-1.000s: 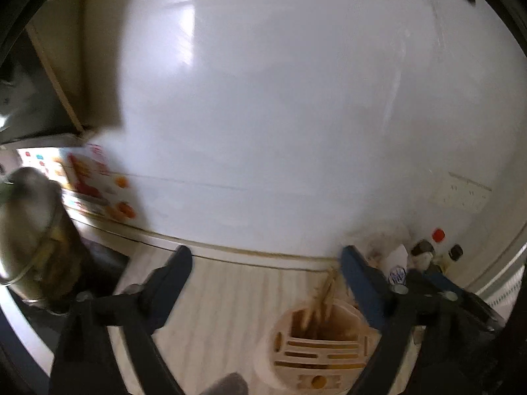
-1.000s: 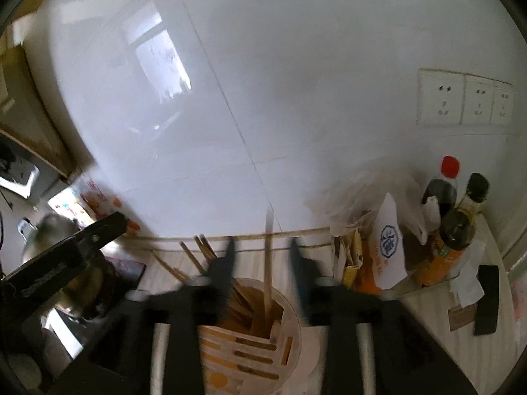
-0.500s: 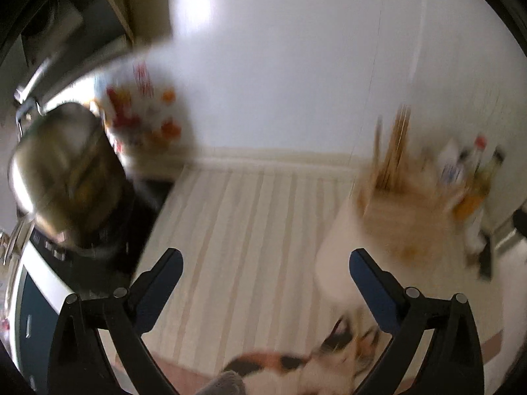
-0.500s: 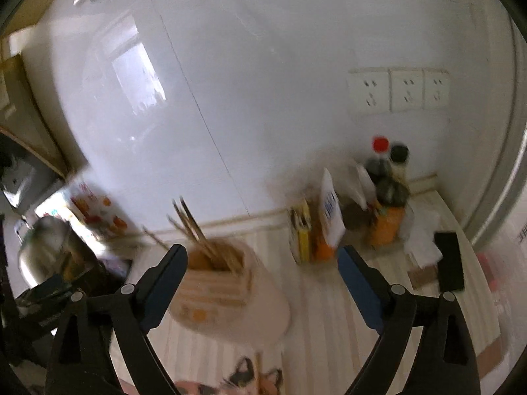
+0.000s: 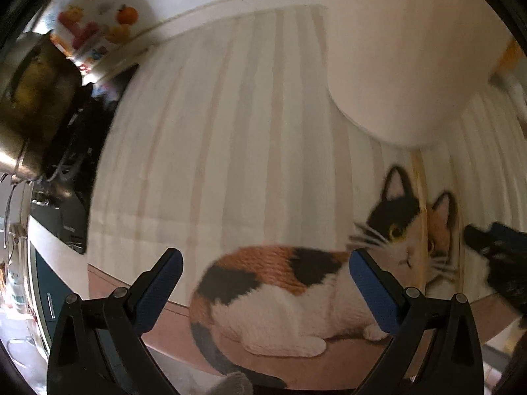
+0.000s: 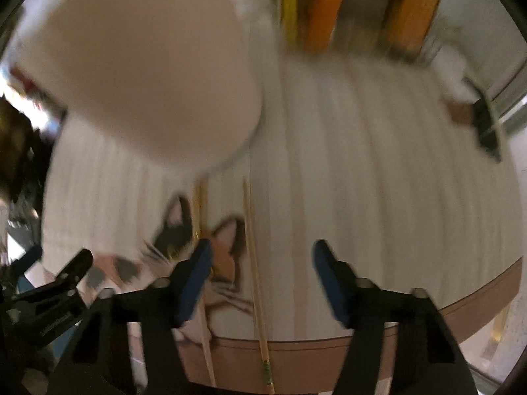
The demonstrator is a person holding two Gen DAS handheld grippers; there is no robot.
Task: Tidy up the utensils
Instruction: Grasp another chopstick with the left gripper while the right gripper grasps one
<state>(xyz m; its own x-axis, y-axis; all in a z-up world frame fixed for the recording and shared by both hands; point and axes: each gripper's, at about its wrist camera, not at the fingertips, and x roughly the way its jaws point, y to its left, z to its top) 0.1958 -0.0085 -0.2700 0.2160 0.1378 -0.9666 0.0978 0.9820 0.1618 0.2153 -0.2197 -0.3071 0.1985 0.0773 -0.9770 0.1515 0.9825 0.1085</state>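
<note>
Two wooden chopsticks lie on a striped mat with a calico cat print [image 5: 276, 283]. In the right wrist view one chopstick [image 6: 255, 273] runs between my open right gripper's [image 6: 260, 276] fingers and the other chopstick [image 6: 201, 217] lies by its left finger. The cream utensil holder [image 6: 158, 75] stands just behind them; it also shows in the left wrist view [image 5: 405, 56]. One chopstick [image 5: 419, 191] shows there across the cat's face. My left gripper [image 5: 263, 283] is open and empty over the cat's body.
A steel pot [image 5: 29, 98] sits on a dark stove at the left. Bottles and packets [image 6: 359, 10] stand at the back right by the wall. A black object [image 6: 487, 125] lies at the right edge. The mat's brown border [image 6: 313, 358] is close to me.
Both grippers have tilted down and dropped from facing the wall to just above the mat. The right gripper has come over the chopsticks; the holder now looms close.
</note>
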